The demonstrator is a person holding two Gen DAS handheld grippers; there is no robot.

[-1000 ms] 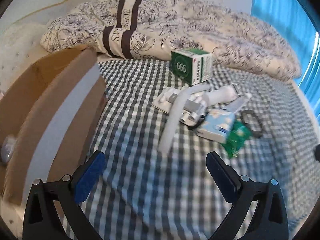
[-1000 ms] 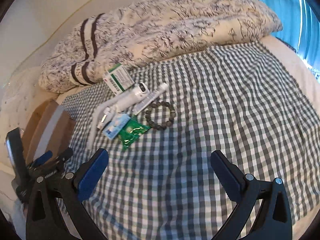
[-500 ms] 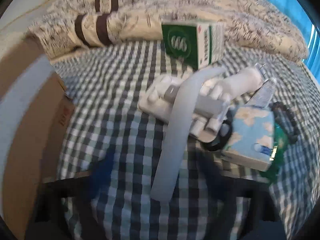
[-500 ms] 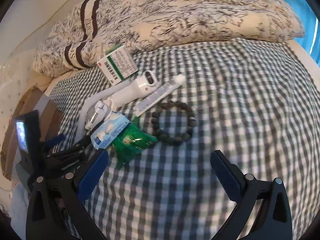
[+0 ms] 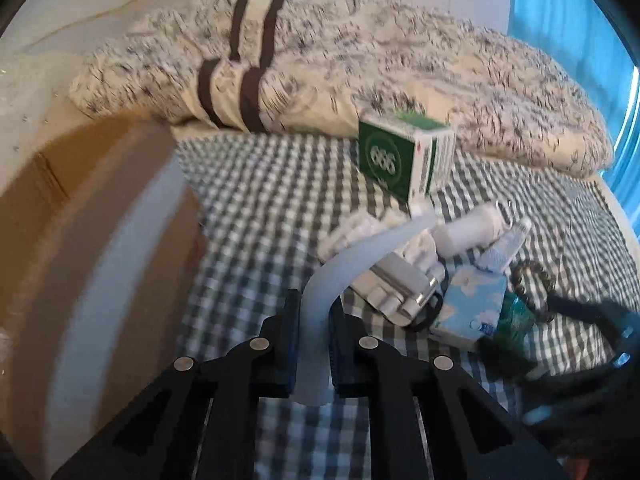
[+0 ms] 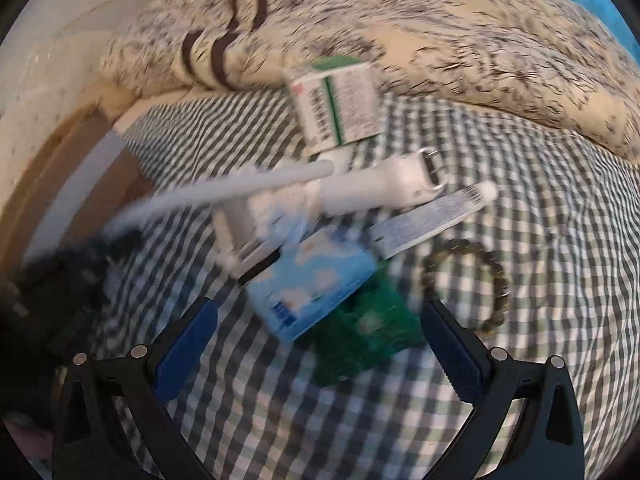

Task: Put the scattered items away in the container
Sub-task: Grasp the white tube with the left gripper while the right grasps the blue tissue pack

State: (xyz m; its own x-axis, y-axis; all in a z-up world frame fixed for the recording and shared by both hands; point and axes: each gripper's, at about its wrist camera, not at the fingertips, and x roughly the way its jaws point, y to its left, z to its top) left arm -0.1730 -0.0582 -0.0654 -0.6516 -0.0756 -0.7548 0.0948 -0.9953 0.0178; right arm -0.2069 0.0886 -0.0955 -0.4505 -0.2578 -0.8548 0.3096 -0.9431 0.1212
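Rubbery pale strap [image 5: 320, 304] pinched in left hand-held gripper [image 5: 314, 344]; right hand-held gripper [image 6: 316, 344] spread.

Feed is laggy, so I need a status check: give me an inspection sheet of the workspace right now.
Surface: checked sheet on a bed.
Job's things: cardboard box at left; green carton, white strap, tube, blue pack, green sachet, bracelet piled together.
Clutter: nothing seen.
Grippers: left gripper shut on the strap; right gripper open, over the blue pack.
Cables: nothing seen.
Surroundings: rumpled duvet, blue curtain.
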